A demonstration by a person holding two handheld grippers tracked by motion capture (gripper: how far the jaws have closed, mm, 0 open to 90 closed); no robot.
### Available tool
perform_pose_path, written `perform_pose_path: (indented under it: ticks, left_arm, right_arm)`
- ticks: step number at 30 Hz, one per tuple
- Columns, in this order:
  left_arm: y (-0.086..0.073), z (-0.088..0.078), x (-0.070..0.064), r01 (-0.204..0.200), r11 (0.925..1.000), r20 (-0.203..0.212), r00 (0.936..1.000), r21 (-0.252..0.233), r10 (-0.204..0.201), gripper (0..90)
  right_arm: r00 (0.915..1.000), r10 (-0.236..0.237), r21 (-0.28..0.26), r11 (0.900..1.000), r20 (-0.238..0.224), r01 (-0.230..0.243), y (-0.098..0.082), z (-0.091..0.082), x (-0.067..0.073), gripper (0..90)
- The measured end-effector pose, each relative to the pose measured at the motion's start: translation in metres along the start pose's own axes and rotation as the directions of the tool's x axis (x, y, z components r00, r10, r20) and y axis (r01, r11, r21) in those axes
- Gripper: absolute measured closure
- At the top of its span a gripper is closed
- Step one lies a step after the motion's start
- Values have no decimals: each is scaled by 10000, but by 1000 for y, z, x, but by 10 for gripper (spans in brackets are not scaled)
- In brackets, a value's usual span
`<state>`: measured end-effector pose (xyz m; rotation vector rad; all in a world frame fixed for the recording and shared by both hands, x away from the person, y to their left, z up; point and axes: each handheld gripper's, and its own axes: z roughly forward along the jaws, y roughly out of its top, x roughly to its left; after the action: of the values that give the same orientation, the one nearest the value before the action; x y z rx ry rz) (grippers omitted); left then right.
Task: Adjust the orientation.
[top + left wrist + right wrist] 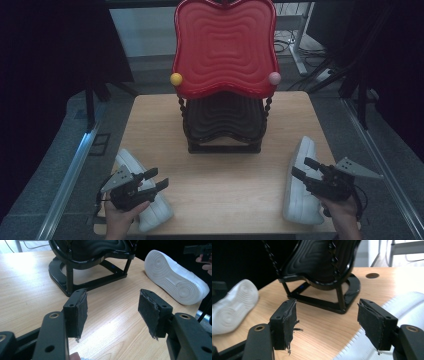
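Both my tongs, left (156, 179) and right (305, 168), are released; each white shoe (300, 187) at my side seems light and stiff, best grasped at its rim.

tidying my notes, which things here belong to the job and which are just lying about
In the job:
left white sneaker, under the open left gripper
right white sneaker, beside the open right gripper
two-tier shoe rack

Lying about:
cables on the floor
metal stand
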<state>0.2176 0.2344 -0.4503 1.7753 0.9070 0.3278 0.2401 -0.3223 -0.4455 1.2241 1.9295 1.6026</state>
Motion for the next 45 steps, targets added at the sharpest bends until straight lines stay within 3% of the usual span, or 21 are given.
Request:
perform_pose_path:
  ticks: [3, 4, 6, 11, 16, 20, 23, 27, 29, 31, 34, 38, 39, 45]
  left_arm:
    - [-1, 0, 0, -58, 10000, -93, 9999, 63, 59, 412]
    - [-1, 1, 0, -48, 10000, -129, 9999, 73, 49, 414]
    - [-1, 1, 0, -45, 9999, -113, 9999, 100, 46, 418]
    - [-1, 2, 0, -98, 9996, -275, 9996, 253, 105, 463]
    - [0, -1, 2, -92, 9996, -533, 9985, 249, 105, 496]
    - [1, -6, 5, -167, 9993, -324, 9993, 325, 177, 731]
    - [5, -15, 11, -33, 9997, -360, 9993, 253, 43, 838]
    - [11, -31, 19, 53, 9998, -619, 9981, 195, -41, 887]
    - [14, -46, 23, -122, 9996, -1085, 9940, 244, 148, 896]
    - [15, -56, 24, -166, 9998, -1148, 9932, 136, 180, 896]
    - [11, -64, 24, -150, 9999, -1231, 9923, 78, 158, 897]
    - [-6, -71, 25, -69, 9987, -1113, 9937, 514, 126, 899]
    - [-18, -75, 24, -12, 9969, -1100, 9939, 793, 100, 900]
    - [-43, -85, 13, -50, 9935, -825, 9965, 1141, 145, 900]
  right_arm:
    - [9995, 237, -48, 9997, 193, -236, -4, -4, -5, 322]
    - [9974, 666, -200, 9976, 262, -661, -5, -10, -13, 335]
    - [9962, 848, -400, 9957, 184, -841, -3, -16, -16, 337]
    - [9978, 652, -411, 9971, 150, -646, -1, -19, -13, 336]
    - [9996, 287, 190, 9994, -62, -286, -6, -3, -8, 333]
    - [9999, 138, 429, 9990, -88, -134, -9, 2, -5, 329]
    - [9998, 198, 346, 9992, 5, -198, -10, 1, -4, 329]
    - [9997, 245, 281, 9993, 45, -246, -12, 0, -2, 331]
    - [9994, 314, 163, 9994, 122, -316, -11, -2, -1, 332]
    - [9994, 315, 131, 9994, 142, -317, -11, -3, -1, 332]
    - [9996, 210, 152, 9997, 166, -213, -12, -2, 0, 332]
    - [9999, 135, 212, 9997, 30, -135, -14, 0, 4, 332]
    - [9998, 193, 191, 9996, -41, -192, -14, 1, 6, 333]
    - [9997, 227, 306, 9993, -24, -226, -16, 6, 8, 334]
